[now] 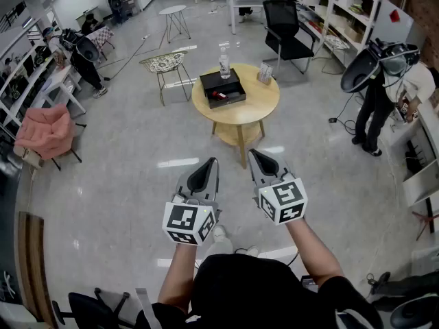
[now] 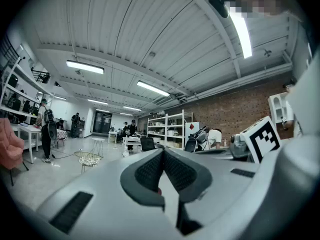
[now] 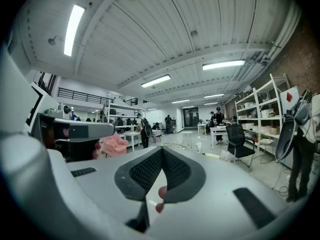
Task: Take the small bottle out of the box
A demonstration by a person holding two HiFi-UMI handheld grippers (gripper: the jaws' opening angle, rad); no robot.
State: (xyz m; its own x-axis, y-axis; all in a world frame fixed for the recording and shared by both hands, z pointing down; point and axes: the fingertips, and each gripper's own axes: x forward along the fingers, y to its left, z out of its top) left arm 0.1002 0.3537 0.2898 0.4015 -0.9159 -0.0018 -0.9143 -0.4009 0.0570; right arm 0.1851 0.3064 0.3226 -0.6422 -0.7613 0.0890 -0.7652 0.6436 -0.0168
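Small bottle (image 1: pixel 218 95) lies inside black box (image 1: pixel 230 82) on round desk (image 1: pixel 264 101). Left tongs (image 1: pixel 211 162) closed, empty; right tongs (image 1: pixel 254 154) closed, empty; both well apart from desk.

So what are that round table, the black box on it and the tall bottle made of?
The table looks like pale wood with a smooth, matt top. The box is dull black, maybe card or plastic; too far off to tell. The tall bottle is see-through, so likely plastic, possibly glass.
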